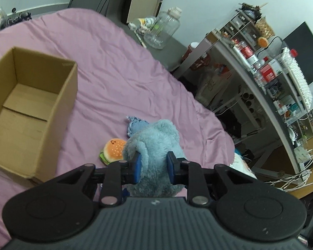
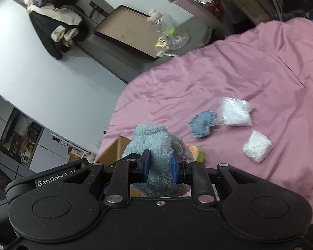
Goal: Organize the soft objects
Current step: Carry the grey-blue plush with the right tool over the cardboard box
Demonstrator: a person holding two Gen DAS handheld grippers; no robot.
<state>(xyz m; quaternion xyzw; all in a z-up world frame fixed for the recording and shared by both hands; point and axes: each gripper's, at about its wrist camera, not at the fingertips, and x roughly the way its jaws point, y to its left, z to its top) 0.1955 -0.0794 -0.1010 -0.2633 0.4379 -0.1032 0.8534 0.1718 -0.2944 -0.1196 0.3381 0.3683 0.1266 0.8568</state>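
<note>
A fluffy blue-grey plush toy point(image 1: 154, 143) is held above the pink bedsheet point(image 1: 114, 73). My left gripper point(image 1: 153, 162) is shut on one part of it, blue pads pressed into the fur. My right gripper point(image 2: 160, 163) is shut on the same plush toy point(image 2: 154, 141) from another side. An open cardboard box point(image 1: 31, 108), with nothing inside, stands on the bed at the left; its corner point(image 2: 114, 148) shows behind the toy in the right wrist view. A small burger plush point(image 1: 112, 151) and a blue knitted piece point(image 2: 202, 125) lie on the sheet.
A clear bag of white stuffing point(image 2: 234, 112) and a white wrapped bundle point(image 2: 257, 145) lie on the sheet to the right. A big glass jar point(image 1: 162, 29) stands beyond the bed. A cluttered white desk point(image 1: 260, 79) runs along the right.
</note>
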